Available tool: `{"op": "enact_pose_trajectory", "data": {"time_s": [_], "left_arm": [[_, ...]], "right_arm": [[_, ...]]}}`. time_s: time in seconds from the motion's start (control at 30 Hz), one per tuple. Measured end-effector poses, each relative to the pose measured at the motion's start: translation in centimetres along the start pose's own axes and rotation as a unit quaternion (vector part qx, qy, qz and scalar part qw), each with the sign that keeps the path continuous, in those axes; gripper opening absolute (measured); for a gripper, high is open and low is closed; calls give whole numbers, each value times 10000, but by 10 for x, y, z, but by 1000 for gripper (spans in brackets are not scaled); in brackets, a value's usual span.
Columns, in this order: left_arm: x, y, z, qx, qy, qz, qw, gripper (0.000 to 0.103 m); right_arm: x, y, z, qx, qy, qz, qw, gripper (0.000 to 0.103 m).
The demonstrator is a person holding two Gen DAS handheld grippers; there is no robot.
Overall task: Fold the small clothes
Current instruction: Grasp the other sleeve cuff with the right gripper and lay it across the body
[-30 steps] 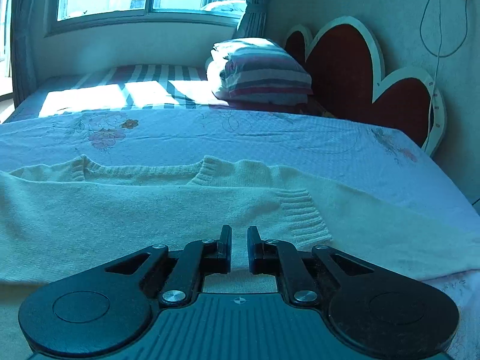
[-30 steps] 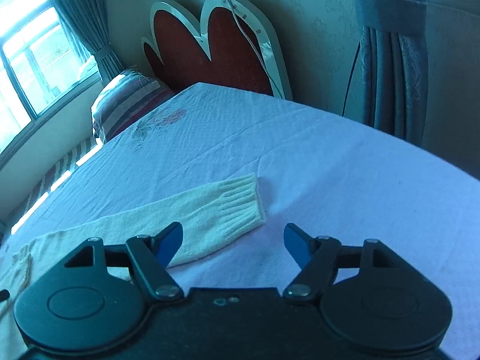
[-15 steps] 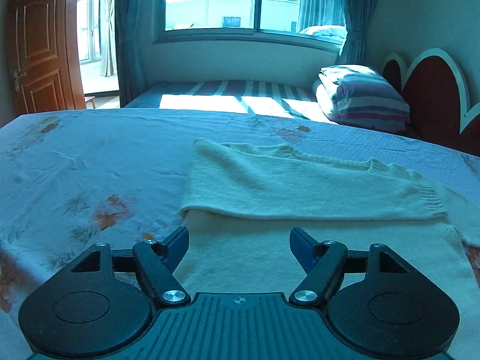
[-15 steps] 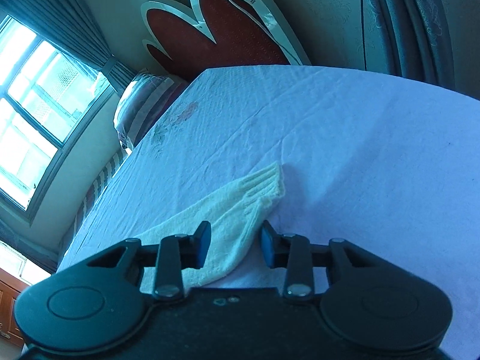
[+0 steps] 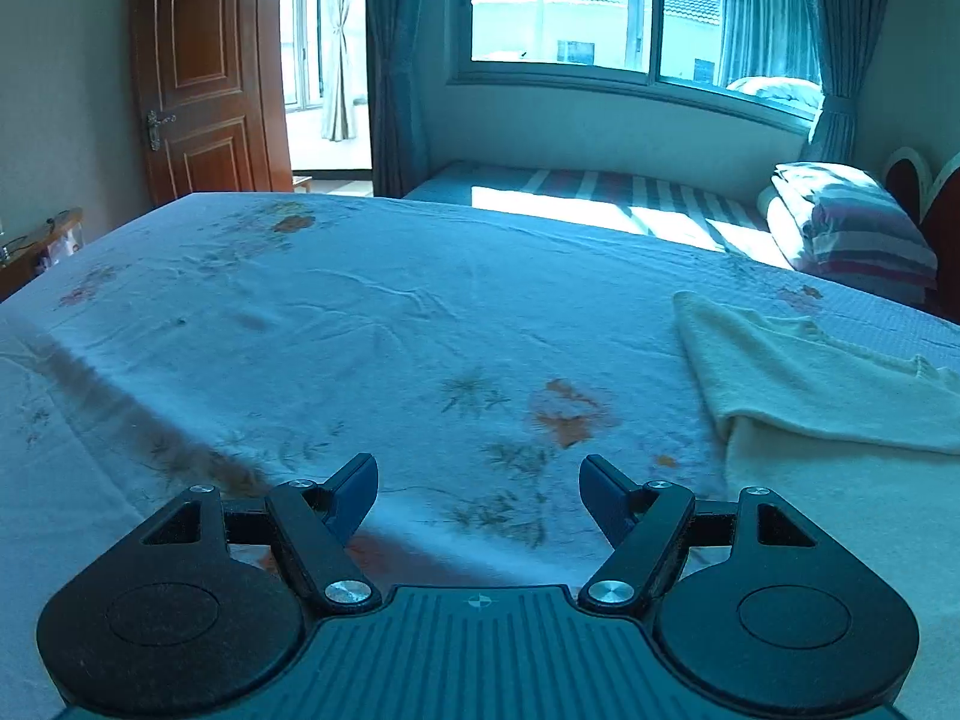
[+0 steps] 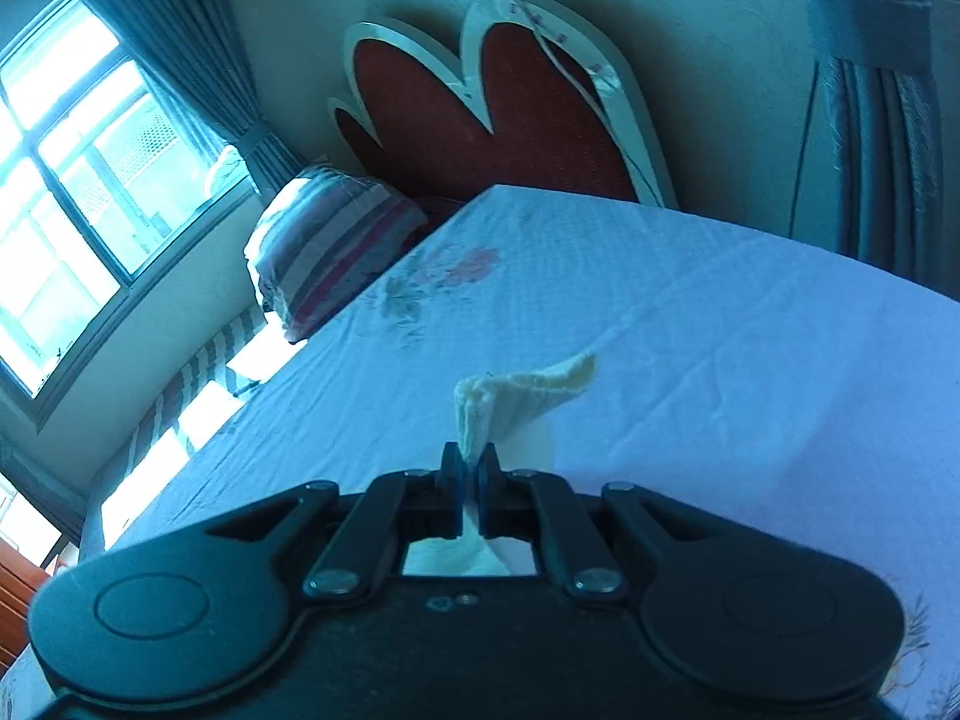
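A cream knitted sweater lies on the bed at the right of the left wrist view, one sleeve folded across its body. My left gripper hangs open over bare flowered sheet to the left of the sweater, with nothing between its fingers. In the right wrist view my right gripper is shut on the ribbed cuff of the other sleeve, which is lifted off the sheet and sticks up past the fingertips. The rest of that sleeve is hidden under the gripper body.
The bed's flowered sheet stretches far to the left. A striped pillow and a red petal-shaped headboard stand at the bed's head. A second striped bed lies under the window, and a wooden door is at the far left.
My left gripper opened and swung left, off the sweater, leaving one sleeve folded across the body. My right gripper closed on the other sleeve's cuff and lifted it off the sheet.
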State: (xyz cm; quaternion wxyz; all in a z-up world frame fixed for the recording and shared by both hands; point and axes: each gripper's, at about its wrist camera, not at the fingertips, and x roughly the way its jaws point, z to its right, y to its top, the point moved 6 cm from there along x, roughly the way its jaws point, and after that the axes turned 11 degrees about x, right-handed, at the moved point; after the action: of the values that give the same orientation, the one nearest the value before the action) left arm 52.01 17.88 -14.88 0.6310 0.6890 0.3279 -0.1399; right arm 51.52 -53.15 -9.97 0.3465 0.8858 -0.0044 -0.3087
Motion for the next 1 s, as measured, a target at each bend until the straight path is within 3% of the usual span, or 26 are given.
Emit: {"op": "enact_pose_trajectory", "data": {"time_s": [0.23, 0.37, 0.5, 0.63, 0.7, 1.0], "left_arm": [[9, -30, -125, -181, 712, -387, 9965, 74], [10, -47, -181, -205, 977, -550, 9935, 74], [8, -66, -205, -215, 891, -637, 9938, 74], [11, -76, -210, -277, 724, -656, 9948, 74], [10, -78, -211, -301, 642, -632, 9955, 74], [13, -76, -215, -335, 490, -518, 9969, 74]], "right_arm": [[2, -80, -165, -990, 1013, -238, 9896, 6], [18, -157, -249, -1510, 1505, -720, 9744, 6], [40, -251, -311, -1974, 1786, -1385, 9539, 6], [52, -338, -347, -2482, 1829, -1888, 9324, 6], [51, -368, -354, -2749, 1770, -1933, 9250, 6], [35, -404, -359, -2934, 1601, -1869, 9238, 6]]}}
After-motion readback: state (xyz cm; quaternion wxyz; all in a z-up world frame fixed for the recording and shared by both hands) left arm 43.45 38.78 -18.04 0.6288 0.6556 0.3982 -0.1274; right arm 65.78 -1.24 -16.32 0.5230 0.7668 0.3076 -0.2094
